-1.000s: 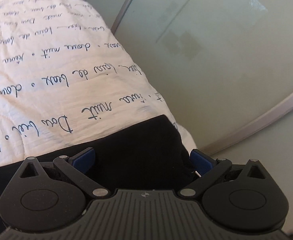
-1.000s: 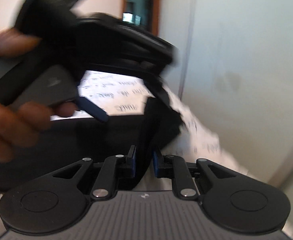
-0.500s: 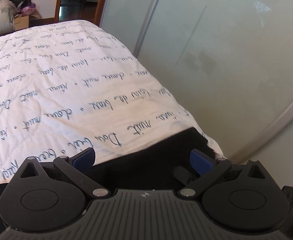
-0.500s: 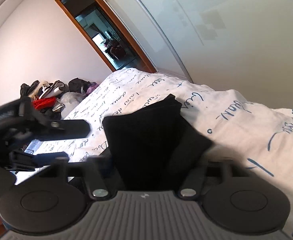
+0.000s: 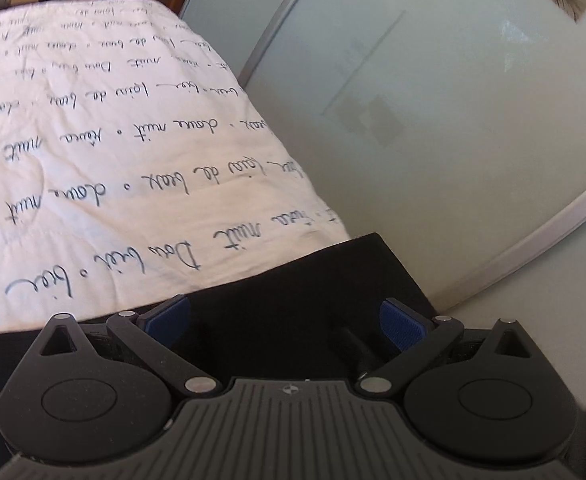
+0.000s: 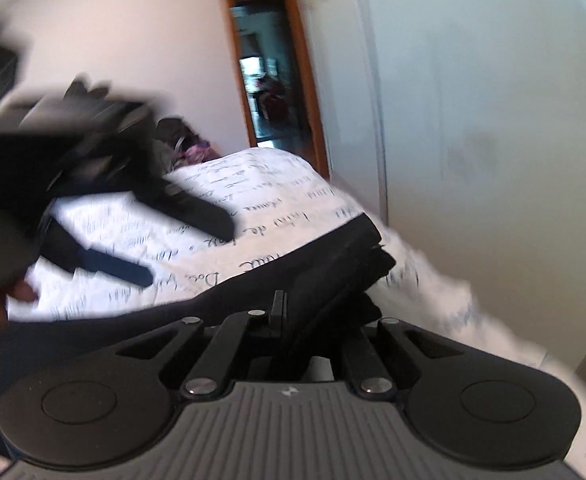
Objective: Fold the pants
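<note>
One pair of black pants [image 5: 293, 300] on one quilt [image 5: 93, 160]; left gripper [image 5: 285, 320] spread wide, right gripper [image 6: 313, 320] clamping the pants.

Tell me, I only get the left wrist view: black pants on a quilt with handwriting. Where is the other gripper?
Observer: The right gripper is at the edge of the black pants, near the bed's side, with its jaws shut on the fabric.
Operator: Can that camera see my gripper?
Observer: Yes, the left gripper shows blurred above the quilt, fingers wide apart, nothing between them.
Operator: Anything past the bed?
Observer: A wood-framed doorway, and a heap of clothes by the wall.
</note>
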`<state>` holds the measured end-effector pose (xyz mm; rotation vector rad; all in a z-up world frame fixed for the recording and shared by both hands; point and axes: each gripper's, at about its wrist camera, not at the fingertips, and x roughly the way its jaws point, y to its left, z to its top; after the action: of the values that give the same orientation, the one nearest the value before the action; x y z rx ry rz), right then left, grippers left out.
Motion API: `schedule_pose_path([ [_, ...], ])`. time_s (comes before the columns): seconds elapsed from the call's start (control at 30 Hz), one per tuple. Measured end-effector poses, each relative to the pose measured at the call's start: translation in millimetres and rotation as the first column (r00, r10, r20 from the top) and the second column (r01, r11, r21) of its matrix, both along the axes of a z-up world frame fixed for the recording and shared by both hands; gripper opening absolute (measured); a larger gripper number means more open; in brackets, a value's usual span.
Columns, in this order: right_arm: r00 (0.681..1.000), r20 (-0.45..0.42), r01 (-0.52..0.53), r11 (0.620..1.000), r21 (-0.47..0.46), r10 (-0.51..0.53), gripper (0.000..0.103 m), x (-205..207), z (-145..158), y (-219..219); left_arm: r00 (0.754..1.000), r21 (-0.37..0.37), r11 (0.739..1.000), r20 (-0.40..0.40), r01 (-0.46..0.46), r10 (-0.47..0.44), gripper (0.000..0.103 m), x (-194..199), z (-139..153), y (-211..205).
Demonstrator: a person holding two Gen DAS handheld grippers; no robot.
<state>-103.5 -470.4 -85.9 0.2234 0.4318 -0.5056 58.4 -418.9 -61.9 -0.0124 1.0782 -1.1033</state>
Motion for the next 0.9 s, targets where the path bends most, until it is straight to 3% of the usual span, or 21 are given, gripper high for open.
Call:
schedule_pose_path([
  [0.17,0.991,-0.109,-0.096,0.97,-0.222,0.073,0.003,13.1,8.8,33.6,0.999,-0.016,1.0,0.042,0.006,-0.005,0.102,-5.3,20.8,9.8],
  [0.37,0.968,-0.213,-0.203,0.919,-0.339,0.136,0.003,29.4,5.6,61.2,0.989,-0.083,0.996,0.149,0.034,-0.022,0.103,-20.4,54.4,24.8],
  [0.47,0.957,-0.243,-0.243,0.893,-0.378,0.158,0.003,31.0,5.4,76.9,0.979,-0.017,1.0,0.202,0.023,-0.019,0.103,-23.5,54.8,13.3],
  [0.57,0.95,-0.26,-0.271,0.869,-0.415,0.172,0.003,32.3,7.2,88.5,0.978,0.079,0.997,0.206,0.017,-0.033,0.098,-19.3,37.3,-0.4],
  [0.63,0.948,-0.268,-0.279,0.855,-0.436,0.173,0.003,34.9,9.7,95.5,0.984,0.097,0.995,0.174,0.008,-0.025,0.087,-13.4,23.2,-0.4],
  [0.67,0.946,-0.275,-0.283,0.845,-0.454,0.17,0.003,35.0,9.5,98.5,0.988,0.098,0.995,0.153,0.0,-0.015,0.07,-11.0,17.9,1.0],
  [0.7,0.945,-0.282,-0.288,0.835,-0.469,0.167,0.003,35.5,8.6,101.4,0.992,0.092,0.996,0.124,-0.015,0.003,0.044,-7.5,12.9,5.4],
  [0.8,0.941,-0.291,-0.299,0.828,-0.473,0.173,0.003,36.3,8.2,106.4,0.995,0.063,0.996,0.076,-0.069,0.064,0.009,2.0,5.1,23.6],
  [0.9,0.939,-0.287,-0.312,0.828,-0.467,0.191,0.003,37.1,8.8,112.8,0.992,0.03,0.995,0.081,-0.097,0.094,0.006,4.4,9.8,42.3],
])
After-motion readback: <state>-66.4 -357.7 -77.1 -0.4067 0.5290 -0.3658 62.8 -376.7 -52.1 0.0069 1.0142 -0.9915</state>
